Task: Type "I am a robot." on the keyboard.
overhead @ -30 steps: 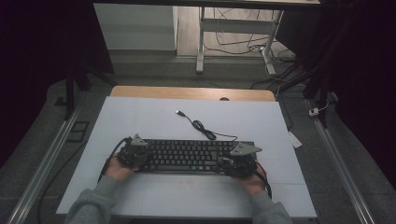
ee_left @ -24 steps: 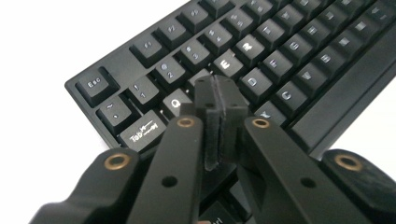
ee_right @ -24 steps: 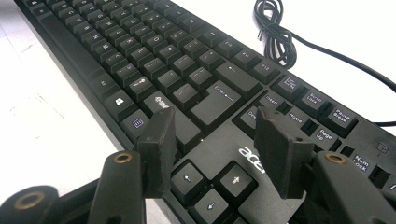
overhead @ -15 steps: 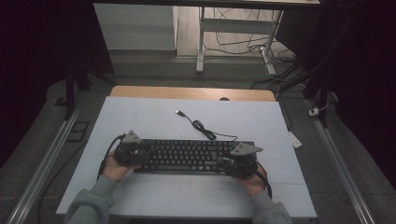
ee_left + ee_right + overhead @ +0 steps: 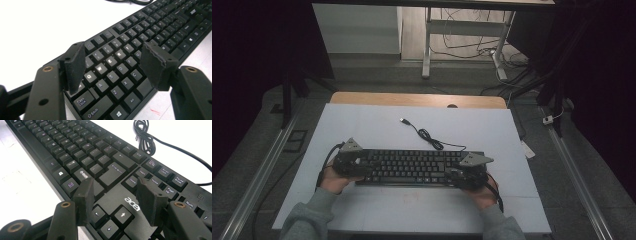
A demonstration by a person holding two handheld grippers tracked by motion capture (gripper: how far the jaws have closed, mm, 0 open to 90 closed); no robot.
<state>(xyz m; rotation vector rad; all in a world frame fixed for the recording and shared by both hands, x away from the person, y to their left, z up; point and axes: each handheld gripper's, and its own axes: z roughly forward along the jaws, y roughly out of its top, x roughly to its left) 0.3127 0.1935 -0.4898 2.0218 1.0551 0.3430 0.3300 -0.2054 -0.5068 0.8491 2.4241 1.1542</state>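
A black keyboard (image 5: 412, 166) is lying near the table's (image 5: 362, 125) near edge, its cable (image 5: 427, 135) trailing far; the left gripper (image 5: 112, 62) and right gripper (image 5: 113, 200) are hovering open-jawed over its ends

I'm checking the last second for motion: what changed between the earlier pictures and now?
The left gripper slid outward along the table, from over the keyboard's left keys to its left end. Nothing was taken hold of or let go: in both gripper views the jaws stand open over the keys. The right gripper, the keyboard and its cable stayed where they were.
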